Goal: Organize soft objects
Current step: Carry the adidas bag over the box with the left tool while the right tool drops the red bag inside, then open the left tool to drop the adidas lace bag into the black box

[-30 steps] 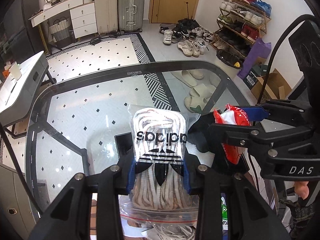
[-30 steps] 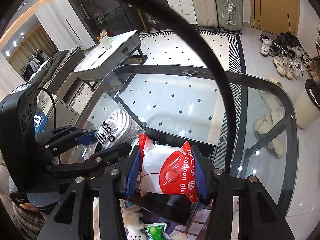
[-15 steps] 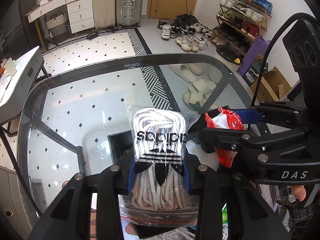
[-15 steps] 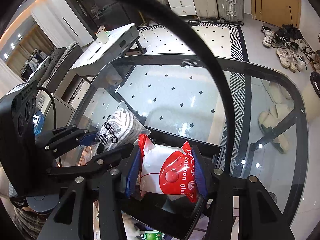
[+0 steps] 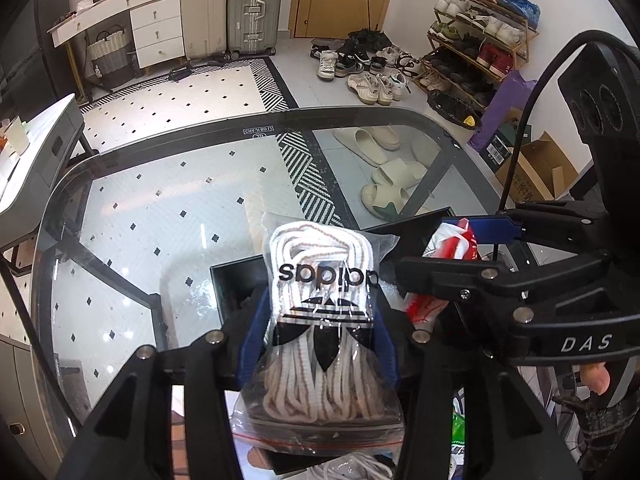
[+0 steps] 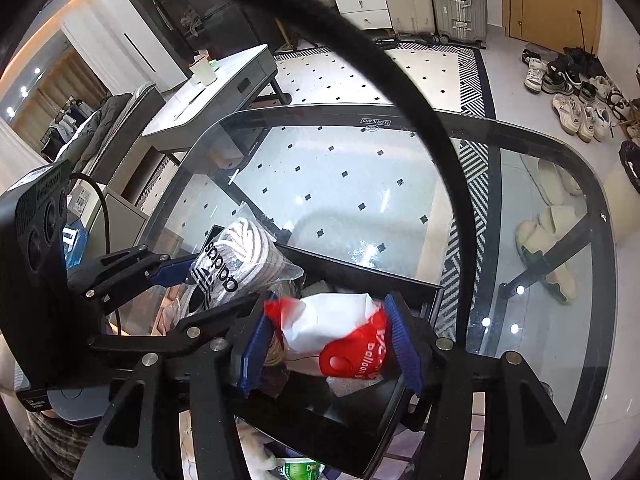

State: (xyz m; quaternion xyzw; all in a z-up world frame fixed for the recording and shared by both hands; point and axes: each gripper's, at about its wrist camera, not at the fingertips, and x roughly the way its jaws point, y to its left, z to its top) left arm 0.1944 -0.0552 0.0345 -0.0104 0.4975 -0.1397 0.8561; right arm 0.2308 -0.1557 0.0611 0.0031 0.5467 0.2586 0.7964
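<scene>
We judge both packs light, soft and slippery, best pinched mid-body: the clear crinkly bag of white laces (image 5: 324,312) and the red-and-white pouch (image 6: 340,340) sit between the opening left gripper (image 5: 318,336) and right gripper (image 6: 328,344) over the black box (image 6: 360,412) on the glass desk (image 5: 160,208).

Both wrist cameras sit close behind their own fingers, tilted steeply down at the glass table (image 5: 168,216) (image 6: 360,184). The left view shows the right gripper (image 5: 448,248) at 3 o'clock; the right view shows the left gripper (image 6: 212,284) at 9 o'clock.
</scene>
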